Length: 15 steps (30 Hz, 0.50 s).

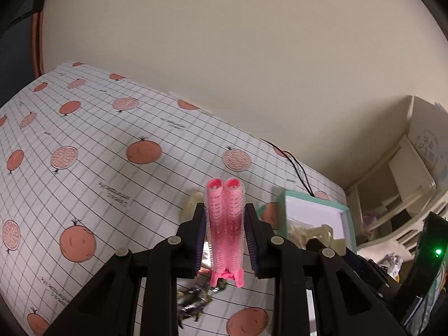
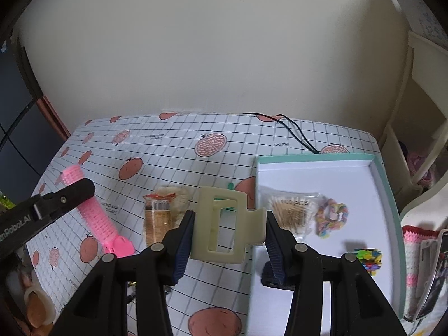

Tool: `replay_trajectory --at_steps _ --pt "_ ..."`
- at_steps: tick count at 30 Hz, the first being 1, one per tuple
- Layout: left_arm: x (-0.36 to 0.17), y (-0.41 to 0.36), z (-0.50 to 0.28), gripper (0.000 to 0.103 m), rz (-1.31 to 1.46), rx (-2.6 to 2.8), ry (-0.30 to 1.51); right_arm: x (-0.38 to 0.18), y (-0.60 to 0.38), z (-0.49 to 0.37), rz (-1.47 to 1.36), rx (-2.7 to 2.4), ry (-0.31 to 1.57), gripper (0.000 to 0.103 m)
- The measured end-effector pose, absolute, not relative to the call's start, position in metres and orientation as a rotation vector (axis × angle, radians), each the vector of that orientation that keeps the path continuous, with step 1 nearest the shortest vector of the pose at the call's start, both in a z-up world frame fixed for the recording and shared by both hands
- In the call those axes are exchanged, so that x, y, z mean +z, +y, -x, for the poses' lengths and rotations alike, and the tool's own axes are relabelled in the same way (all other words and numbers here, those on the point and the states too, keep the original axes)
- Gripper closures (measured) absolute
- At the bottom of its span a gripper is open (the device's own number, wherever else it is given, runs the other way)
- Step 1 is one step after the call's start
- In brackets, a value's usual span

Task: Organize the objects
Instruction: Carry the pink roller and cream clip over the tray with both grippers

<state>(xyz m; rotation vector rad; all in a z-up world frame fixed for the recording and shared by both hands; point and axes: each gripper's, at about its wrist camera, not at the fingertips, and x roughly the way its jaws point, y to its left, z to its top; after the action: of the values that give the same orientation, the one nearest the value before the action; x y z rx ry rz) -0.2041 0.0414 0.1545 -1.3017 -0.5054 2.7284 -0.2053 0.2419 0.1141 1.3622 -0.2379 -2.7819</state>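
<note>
My left gripper (image 1: 225,233) clamps pink hair roller clip (image 1: 225,224) frame centre, my right gripper (image 2: 229,233) grips cream claw clip (image 2: 224,224) lower centre, teal-rimmed tray (image 2: 387,196) at right holding toothpick bag (image 2: 292,212)

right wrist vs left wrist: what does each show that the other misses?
Right wrist only: the right gripper shut on the cream claw clip, a colourful hair tie and beads in the box. Left wrist only: the roller's two open tube ends and a dark metallic item below. Both: the pink roller in the left gripper, the teal box, the black cable.
</note>
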Motion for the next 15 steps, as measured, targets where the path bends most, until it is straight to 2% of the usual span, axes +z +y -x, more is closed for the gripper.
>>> replay_trajectory --at_steps 15 --pt "0.146 0.105 0.192 0.075 1.353 2.525 -0.467 0.099 0.303 0.194 -1.429 -2.828 -0.313 0.052"
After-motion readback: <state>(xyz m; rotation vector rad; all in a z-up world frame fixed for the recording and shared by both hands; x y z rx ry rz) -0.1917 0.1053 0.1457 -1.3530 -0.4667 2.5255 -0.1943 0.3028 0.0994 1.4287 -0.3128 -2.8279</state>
